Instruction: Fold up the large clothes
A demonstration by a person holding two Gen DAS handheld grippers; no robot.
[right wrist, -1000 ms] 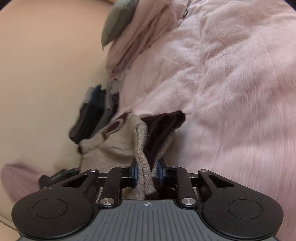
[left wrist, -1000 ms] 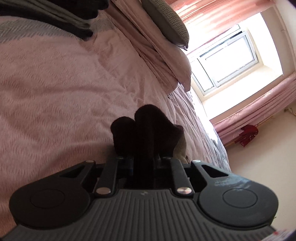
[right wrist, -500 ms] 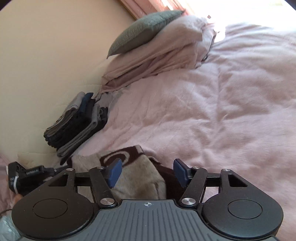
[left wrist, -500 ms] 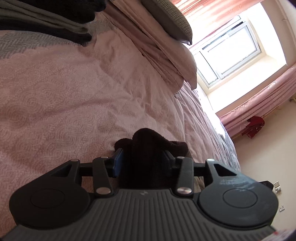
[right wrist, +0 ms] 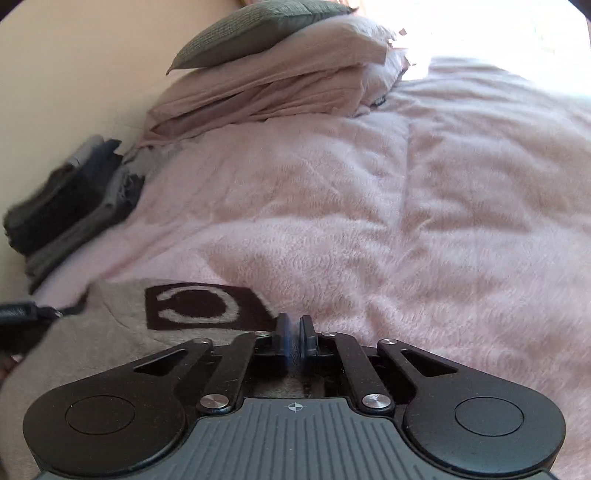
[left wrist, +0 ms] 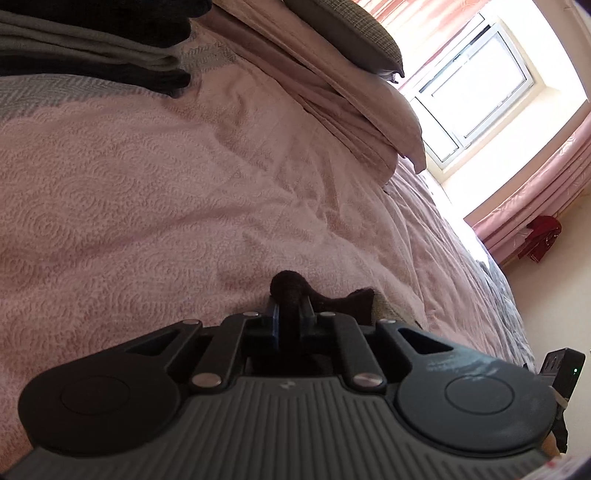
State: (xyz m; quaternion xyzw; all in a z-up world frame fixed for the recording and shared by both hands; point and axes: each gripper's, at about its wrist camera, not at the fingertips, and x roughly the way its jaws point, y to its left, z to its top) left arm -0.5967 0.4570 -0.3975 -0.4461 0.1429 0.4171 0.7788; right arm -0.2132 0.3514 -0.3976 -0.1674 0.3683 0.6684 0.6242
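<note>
left gripper [left wrist: 291, 314]: closing, pads clamped on a dark brown bunched fold of the garment [left wrist: 290, 286]; fold pokes up and forward past the fingertips as a rounded nub. further brown and beige cloth trailing off to the right of the fingers, lying on the pink bedspread [left wrist: 147, 192].

right gripper [right wrist: 294, 332]: drawn fully together, blue pads nearly touching; a thin edge of cloth possibly pinched between them, not resolvable from this view. same garment [right wrist: 110, 332] spread flat just left of and beneath the fingers, at the near edge of the bed: beige fabric with a dark brown rectangular patch [right wrist: 199, 308] bearing a pale ring motif. long axis of the visible portion running left to right across the near edge, patch lying with its long side along that axis, near corner reaching the fingertips. dark strap-like part [right wrist: 18, 314] at the far left edge, over the beige cloth; identity unclear.

middle distance: bare pink bedspread [right wrist: 369, 221], wrinkled.

farther, left side: stack of folded clothes [right wrist: 70, 206] in dark and grey tones, against the cream wall; same stack [left wrist: 92, 40] in the left view's upper corner.

farthest: pink pillows [right wrist: 277, 85] at the head of the bed, grey-green cushion [right wrist: 258, 26] on top. bright window [left wrist: 476, 85], pink curtain [left wrist: 535, 192] and a red item [left wrist: 541, 236] near the curtain's lower end.
</note>
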